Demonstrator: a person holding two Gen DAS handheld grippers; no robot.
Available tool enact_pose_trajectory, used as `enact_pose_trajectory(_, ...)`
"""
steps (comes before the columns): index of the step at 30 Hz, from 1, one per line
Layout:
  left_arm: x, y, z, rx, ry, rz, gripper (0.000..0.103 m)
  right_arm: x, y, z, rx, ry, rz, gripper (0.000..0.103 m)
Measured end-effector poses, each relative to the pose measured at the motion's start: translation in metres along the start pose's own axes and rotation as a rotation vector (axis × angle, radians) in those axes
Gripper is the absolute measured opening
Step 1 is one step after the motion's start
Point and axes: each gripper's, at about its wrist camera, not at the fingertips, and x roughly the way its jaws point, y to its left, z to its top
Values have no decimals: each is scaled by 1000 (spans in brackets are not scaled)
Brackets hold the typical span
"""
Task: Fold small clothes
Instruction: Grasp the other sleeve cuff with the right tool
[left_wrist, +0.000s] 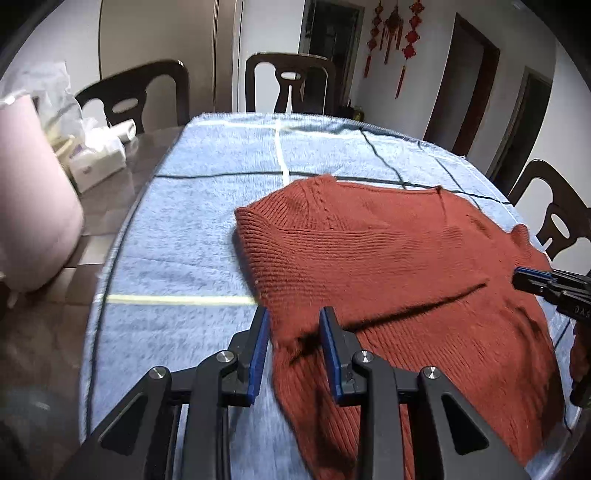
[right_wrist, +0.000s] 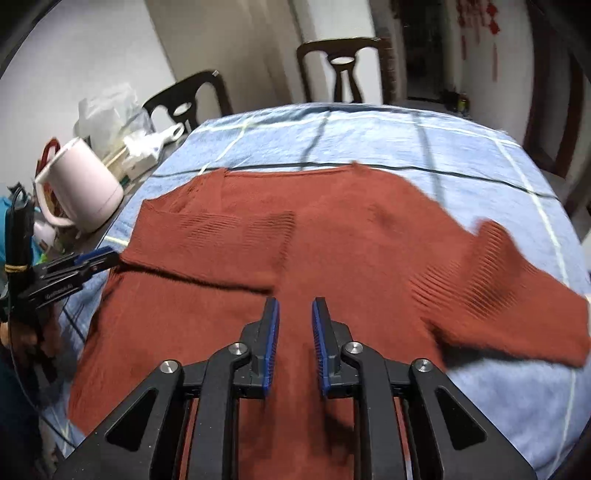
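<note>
A rust-red knitted sweater (left_wrist: 406, 251) (right_wrist: 332, 229) lies flat on a blue checked blanket (left_wrist: 207, 206) (right_wrist: 369, 136). One sleeve is folded across its body, and the other sleeve (right_wrist: 509, 295) stretches out to the right. My left gripper (left_wrist: 293, 319) hovers at the sweater's near left edge, jaws apart, with the fabric lying flat beneath the gap. In the right wrist view the left gripper (right_wrist: 94, 258) sits by the folded sleeve's corner. My right gripper (right_wrist: 295, 312) is open over the sweater's middle, holding nothing, and the left wrist view shows the right gripper (left_wrist: 532, 280) at the far right.
A pink kettle (right_wrist: 79, 188) (left_wrist: 33, 206), a tissue box (left_wrist: 98, 158) and plastic bags (right_wrist: 110, 114) crowd the bare table to the left of the blanket. Dark wooden chairs (left_wrist: 290, 83) (right_wrist: 343, 70) stand along the far edge, and another chair (left_wrist: 554, 218) stands at the right.
</note>
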Motion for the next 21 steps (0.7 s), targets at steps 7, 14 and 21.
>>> enact_pose_trajectory(7,-29,-31,-12,42,-51,-22,41,-40,-90,-39,250,-34,-63,58)
enact_pose_trajectory(14,-14,-60,-13,71,-31,-69,44,-67,-165,-57,516,-103,-108,58)
enact_pose_trajectory(21,11,-58,-30,46,27,-55,45,-65,-193,-51,619,-135,-144,58)
